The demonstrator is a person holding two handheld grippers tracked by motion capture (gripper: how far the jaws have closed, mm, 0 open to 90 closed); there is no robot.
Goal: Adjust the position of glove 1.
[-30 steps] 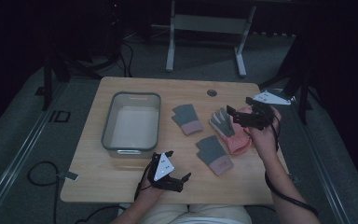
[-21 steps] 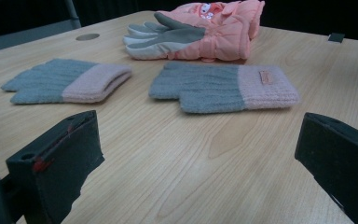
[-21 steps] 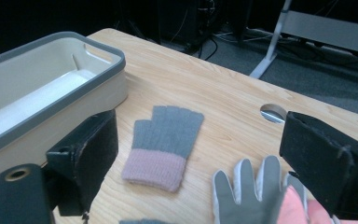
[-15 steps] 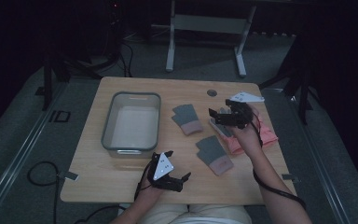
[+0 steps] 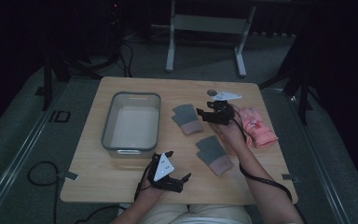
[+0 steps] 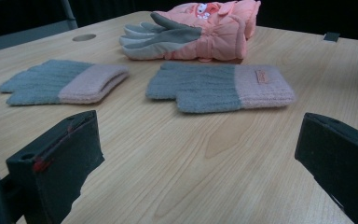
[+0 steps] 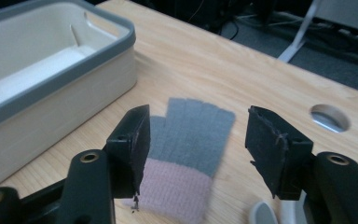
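Two grey knit gloves with pink cuffs lie on the wooden table: the far one (image 5: 186,119) (image 7: 189,140) (image 6: 63,84) and the near one (image 5: 213,154) (image 6: 219,86). A pair of pink padded gloves (image 5: 257,127) (image 6: 196,32) lies to their right. My right gripper (image 5: 204,115) (image 7: 198,140) hangs low over the far knit glove, which lies below the gap between its jaws. The jaws have just been closing, and the pads do not press on the glove. My left gripper (image 5: 179,165) (image 6: 196,163) rests at the table's front edge, open wide, nothing in it.
A cream bin with a grey rim (image 5: 130,122) (image 7: 51,70) stands left of the gloves, with nothing inside. A round cable hole (image 5: 211,93) (image 7: 329,117) sits near the table's far edge. Table legs and cables lie on the dark floor beyond.
My right gripper has moved left and down, from above the pink padded gloves to the far knit glove, and its jaws stand narrower. The left gripper has not moved.
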